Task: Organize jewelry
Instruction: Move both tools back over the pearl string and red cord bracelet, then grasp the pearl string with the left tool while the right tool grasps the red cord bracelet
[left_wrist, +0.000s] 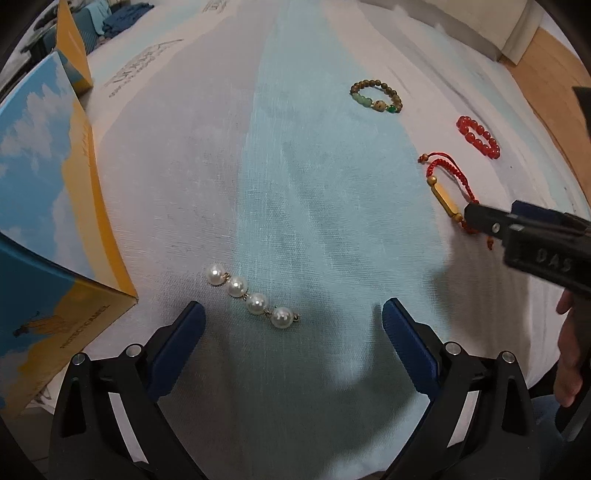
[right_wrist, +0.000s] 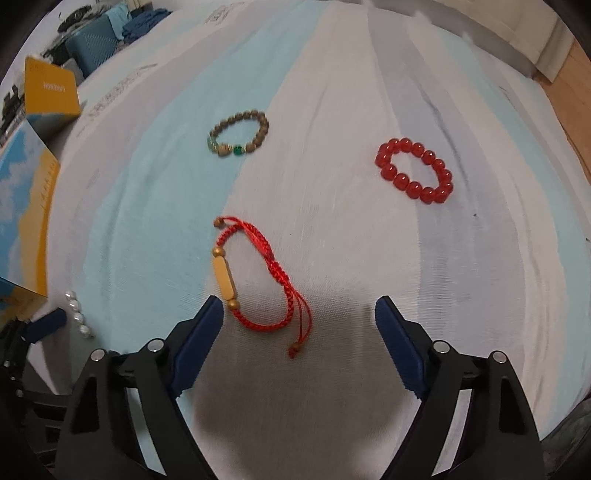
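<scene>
Both pairs of jaws stand apart, gripping nothing. The left gripper (left_wrist: 291, 314) hangs over the pearl strand (left_wrist: 253, 300), with the blue-and-yellow box (left_wrist: 44, 206) just beside it. The right gripper (right_wrist: 299, 308) points at the red cord bracelet (right_wrist: 258, 277). Beyond lie the brown bead bracelet (right_wrist: 240, 134) and red bead bracelet (right_wrist: 415, 170), well apart on the striped cloth (right_wrist: 332, 110).

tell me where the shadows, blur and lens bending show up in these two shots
Left wrist view: fisheye bows the striped blue and white cloth, soft shadow under the open left gripper, white pearl strand sharp. Right wrist view: dark shadow between the open right gripper fingers, red braided cord bracelet crisp, corners black.
</scene>
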